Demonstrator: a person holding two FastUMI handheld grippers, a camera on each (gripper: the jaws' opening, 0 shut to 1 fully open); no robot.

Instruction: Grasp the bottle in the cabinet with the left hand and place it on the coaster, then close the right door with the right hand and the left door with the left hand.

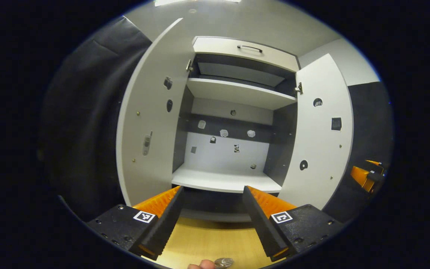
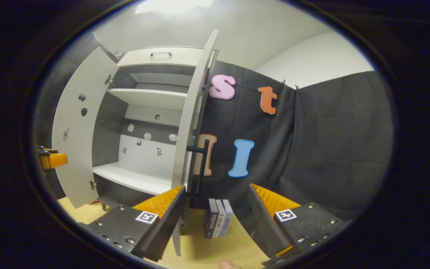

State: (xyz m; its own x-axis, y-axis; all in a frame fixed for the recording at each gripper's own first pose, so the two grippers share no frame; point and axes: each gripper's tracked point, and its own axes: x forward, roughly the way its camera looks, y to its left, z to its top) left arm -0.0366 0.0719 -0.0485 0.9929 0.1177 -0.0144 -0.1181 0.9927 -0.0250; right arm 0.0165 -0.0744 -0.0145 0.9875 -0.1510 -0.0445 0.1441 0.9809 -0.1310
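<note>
Facing the open cabinet (image 1: 233,93) head-on with the left gripper (image 1: 213,188), jaws spread wide and holding nothing. Right gripper (image 2: 218,187) likewise wide open and empty, aimed past the outer edge of the right door (image 2: 190,123), near its black bar handle (image 2: 203,164). Both shelves bare, so likely no bottle left inside; possibly the bottle's top in the small shiny round thing (image 1: 224,262) cut off at the bottom edge over the table (image 1: 207,239), beside a fingertip (image 1: 202,265), but too little to tell, and coaster not made out. Likely trouble ahead: snagging a jaw on the bar handle or the door's thin edge instead of pushing flat on the face; swinging the right door hard enough to bounce back open; shutting the left door (image 1: 151,112) onto a gripper lingering in the opening; brushing the shiny thing with a low left hand. Count: one cabinet, two doors, both open, two shelves, one drawer (image 1: 245,50) above, one bar handle, two grippers, three books (image 2: 218,222) standing on the table just beside the right door.
</note>
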